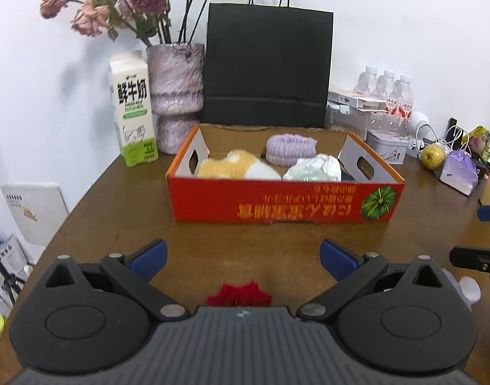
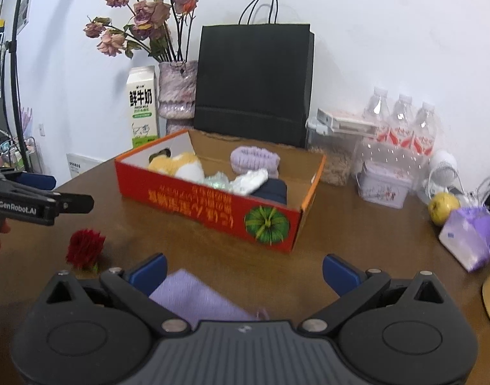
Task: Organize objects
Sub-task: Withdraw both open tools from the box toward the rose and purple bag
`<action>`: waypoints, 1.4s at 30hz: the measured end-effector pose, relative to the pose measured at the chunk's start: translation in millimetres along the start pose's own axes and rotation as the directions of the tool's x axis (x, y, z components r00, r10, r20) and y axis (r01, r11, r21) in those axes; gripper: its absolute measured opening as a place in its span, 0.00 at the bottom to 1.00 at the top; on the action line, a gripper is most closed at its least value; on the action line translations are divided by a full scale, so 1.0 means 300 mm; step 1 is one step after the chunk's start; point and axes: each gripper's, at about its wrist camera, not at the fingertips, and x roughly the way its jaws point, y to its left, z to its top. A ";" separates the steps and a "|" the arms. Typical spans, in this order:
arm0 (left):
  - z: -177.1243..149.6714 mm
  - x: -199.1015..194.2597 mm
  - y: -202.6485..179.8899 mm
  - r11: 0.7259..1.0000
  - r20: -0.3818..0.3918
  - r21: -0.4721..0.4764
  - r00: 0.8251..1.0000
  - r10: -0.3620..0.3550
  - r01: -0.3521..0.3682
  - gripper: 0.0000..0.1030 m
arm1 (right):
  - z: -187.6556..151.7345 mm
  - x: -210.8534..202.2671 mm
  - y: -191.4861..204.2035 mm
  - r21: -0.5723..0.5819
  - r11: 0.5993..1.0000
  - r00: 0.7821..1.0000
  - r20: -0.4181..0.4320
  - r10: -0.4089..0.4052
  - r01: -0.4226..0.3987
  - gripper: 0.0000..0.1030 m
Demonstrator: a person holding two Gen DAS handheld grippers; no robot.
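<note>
— What is on the table?

— A brown wooden table (image 1: 116,211) carries a red cardboard box (image 1: 285,200), open at the top, straight ahead of the left gripper (image 1: 243,258). Inside it lie a yellow-and-white plush (image 1: 233,165), a rolled lilac band (image 1: 290,149), a pale crinkled packet (image 1: 312,168) and something dark blue (image 2: 272,189) (I cannot tell what it is).

— And the grippers?

— The left one has its blue-padded fingers spread wide, with nothing between them. A red flower head (image 1: 240,293) rests on the table just under its nose, between the two fingers but not touched by either. The right gripper (image 2: 244,272) is likewise spread wide and holds nothing; a lilac cloth (image 2: 196,298) lies flat beneath it, close to its left finger. From the right gripper, the box sits ahead and slightly left, the flower off to its left.

— Anything behind the box?

— A black paper bag (image 1: 267,67), a milk carton (image 1: 132,109) and a vase of dried roses (image 1: 176,80), against the wall. To the right, water bottles (image 2: 402,122), a lilac tin (image 2: 383,184) and a yellow-green apple (image 2: 442,207).
</note>
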 end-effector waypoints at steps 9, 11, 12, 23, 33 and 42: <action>-0.129 -0.080 -0.001 1.000 -0.005 -0.007 1.000 -0.006 0.006 1.00 | -0.129 -0.061 0.001 0.013 1.000 1.000 -0.031 0.004 -0.004 1.00; -0.158 -0.097 -0.002 1.000 -0.013 -0.011 1.000 -0.008 0.008 1.00 | -0.155 -0.068 0.000 0.019 1.000 0.999 -0.039 -0.003 0.004 1.00; -0.170 -0.102 -0.002 1.000 -0.018 -0.012 1.000 -0.010 0.009 1.00 | -0.169 -0.074 -0.002 0.026 1.000 0.999 -0.041 -0.007 0.008 1.00; -0.296 -0.115 -0.010 0.999 -0.097 -0.028 0.994 -0.043 0.041 1.00 | -0.314 -0.126 -0.060 0.116 0.991 0.997 -0.060 -0.053 0.060 1.00; -0.324 -0.087 -0.028 1.000 -0.134 -0.018 0.991 -0.010 0.008 1.00 | -0.350 -0.093 -0.121 0.130 0.984 0.988 -0.113 -0.107 0.122 1.00; -0.325 -0.078 -0.045 1.000 -0.149 0.014 0.989 0.027 -0.025 1.00 | -0.338 -0.052 -0.143 0.137 0.982 0.983 -0.147 -0.109 0.129 1.00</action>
